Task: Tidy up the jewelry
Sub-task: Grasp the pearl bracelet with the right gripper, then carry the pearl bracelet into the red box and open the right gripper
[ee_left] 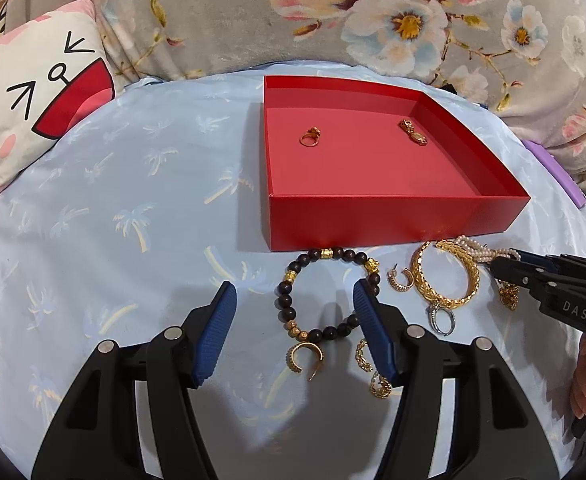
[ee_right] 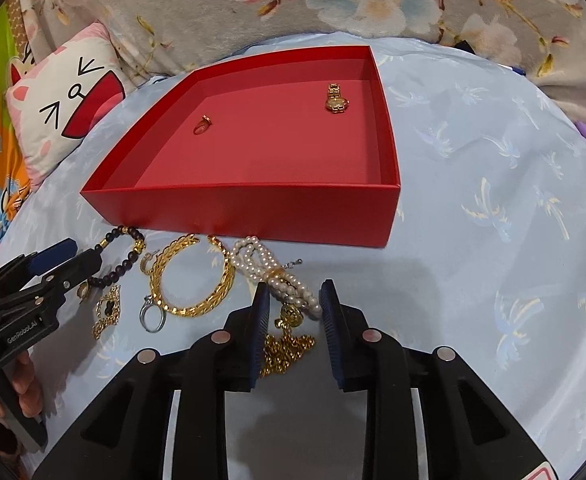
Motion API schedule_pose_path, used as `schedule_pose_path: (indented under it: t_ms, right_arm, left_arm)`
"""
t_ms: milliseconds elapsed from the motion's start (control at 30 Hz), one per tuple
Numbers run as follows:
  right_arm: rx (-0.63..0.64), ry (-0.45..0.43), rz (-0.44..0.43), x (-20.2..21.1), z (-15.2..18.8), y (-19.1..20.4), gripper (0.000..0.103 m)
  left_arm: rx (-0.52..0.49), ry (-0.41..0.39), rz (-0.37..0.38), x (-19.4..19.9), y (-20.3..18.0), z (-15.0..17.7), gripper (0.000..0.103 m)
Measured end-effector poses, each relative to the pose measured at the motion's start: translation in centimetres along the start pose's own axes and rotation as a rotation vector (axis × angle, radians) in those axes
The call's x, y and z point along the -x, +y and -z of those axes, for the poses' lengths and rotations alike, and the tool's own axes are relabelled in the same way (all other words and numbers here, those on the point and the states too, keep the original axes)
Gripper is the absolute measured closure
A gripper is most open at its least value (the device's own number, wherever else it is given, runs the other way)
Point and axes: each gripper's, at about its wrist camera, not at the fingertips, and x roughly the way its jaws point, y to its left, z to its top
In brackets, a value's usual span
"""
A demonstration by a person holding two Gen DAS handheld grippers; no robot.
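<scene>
A red box [ee_left: 393, 220] [ee_right: 253, 216] holds a gold ring [ee_left: 310, 137] [ee_right: 202, 125] and a gold watch [ee_left: 414, 133] [ee_right: 336, 98]. In front of it lie a dark bead bracelet [ee_left: 325, 296] [ee_right: 117, 272], a gold bangle [ee_left: 445, 274] [ee_right: 191, 276], a pearl bracelet [ee_left: 477, 250] [ee_right: 273, 272], a silver ring [ee_left: 441, 318] [ee_right: 152, 314], gold earrings [ee_left: 305, 356] and a gold chain [ee_right: 287, 344]. My left gripper [ee_left: 295, 332] is open, its fingers around the bead bracelet's left half. My right gripper [ee_right: 293, 320] is open around the chain's pendant and the pearls' end.
Everything lies on a light blue palm-print cloth [ee_left: 133, 208]. A cat-face pillow [ee_left: 41, 92] lies at the back left, and a grey floral blanket [ee_left: 373, 16] runs along the back. A purple object [ee_left: 557, 172] sits at the right edge.
</scene>
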Motion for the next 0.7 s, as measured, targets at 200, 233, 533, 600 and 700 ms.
schedule_pose_path:
  t_ms: [200,233,533,600,700]
  right_arm:
    - [0.0,0.004,-0.018,0.1,0.0,0.0,0.09]
    - [-0.007,0.003,-0.028,0.3,0.1,0.0,0.092]
    - [-0.077,-0.082,-0.018,3.5,0.4,-1.4,0.093]
    - [-0.088,-0.106,-0.015,4.3,0.4,-1.6,0.093]
    - [-0.109,-0.143,-0.021,5.6,0.1,-2.0,0.093]
  left_arm:
    - [0.002,0.002,0.002,-0.1,0.0,0.0,0.044]
    - [0.002,0.001,0.0,-0.1,0.0,0.0,0.044]
    - [0.007,0.007,0.003,-0.1,0.0,0.0,0.044]
    - [0.008,0.007,0.003,-0.1,0.0,0.0,0.044]
    - [0.01,0.009,0.003,-0.1,-0.1,0.1,0.044]
